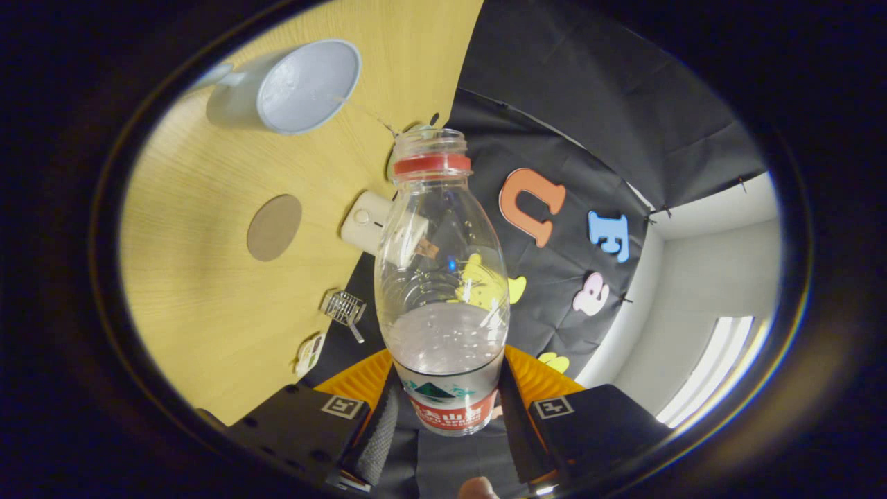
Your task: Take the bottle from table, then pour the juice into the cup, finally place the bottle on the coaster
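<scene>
A pale wooden table [208, 291] runs up to the booth's black cloth wall. The gripper [447, 409] has its jaws closed on the lower part of the bottle [443, 277], one on each side. The bottle's mouth is open and it points ahead, apparently tilted toward the cup [291, 86] for pouring. The round coaster [274, 227] lies between them on the table. The bottle's base is hidden between the jaws, and small items near the wall are hard to identify.

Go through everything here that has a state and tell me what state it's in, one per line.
Gripper: shut on the bottle.
Bottle: uncapped, held off the table, partly filled with clear liquid.
Cup: on the table, looks empty.
Coaster: bare, nothing on it.
</scene>
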Motion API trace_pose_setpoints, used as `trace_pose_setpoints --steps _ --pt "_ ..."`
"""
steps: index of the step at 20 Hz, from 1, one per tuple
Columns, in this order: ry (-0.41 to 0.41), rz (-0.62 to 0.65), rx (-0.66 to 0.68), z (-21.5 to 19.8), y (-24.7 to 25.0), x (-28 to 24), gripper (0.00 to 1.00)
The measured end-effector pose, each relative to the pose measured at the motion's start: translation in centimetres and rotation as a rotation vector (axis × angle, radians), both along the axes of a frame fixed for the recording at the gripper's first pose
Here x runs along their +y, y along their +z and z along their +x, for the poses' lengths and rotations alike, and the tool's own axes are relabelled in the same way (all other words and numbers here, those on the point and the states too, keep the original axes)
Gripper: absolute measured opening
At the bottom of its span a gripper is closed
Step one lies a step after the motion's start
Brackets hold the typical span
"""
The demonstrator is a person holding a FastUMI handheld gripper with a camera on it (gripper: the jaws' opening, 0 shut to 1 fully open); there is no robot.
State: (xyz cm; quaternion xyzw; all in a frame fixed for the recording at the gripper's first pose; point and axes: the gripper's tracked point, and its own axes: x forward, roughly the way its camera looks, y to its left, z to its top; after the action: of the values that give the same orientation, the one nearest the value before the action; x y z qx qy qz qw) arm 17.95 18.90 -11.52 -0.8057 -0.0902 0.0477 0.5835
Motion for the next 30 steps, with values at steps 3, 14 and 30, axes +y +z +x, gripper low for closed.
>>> trace_pose_setpoints --steps 3,14,30 --pt "0.008 -0.025 -0.017 0.0 0.8 0.3 0.74" --pt "0.015 -0.053 -0.011 0.0 1.1 1.2 0.74" --pt "-0.09 0.518 0.317 -1.2 -3.3 -0.3 0.75"
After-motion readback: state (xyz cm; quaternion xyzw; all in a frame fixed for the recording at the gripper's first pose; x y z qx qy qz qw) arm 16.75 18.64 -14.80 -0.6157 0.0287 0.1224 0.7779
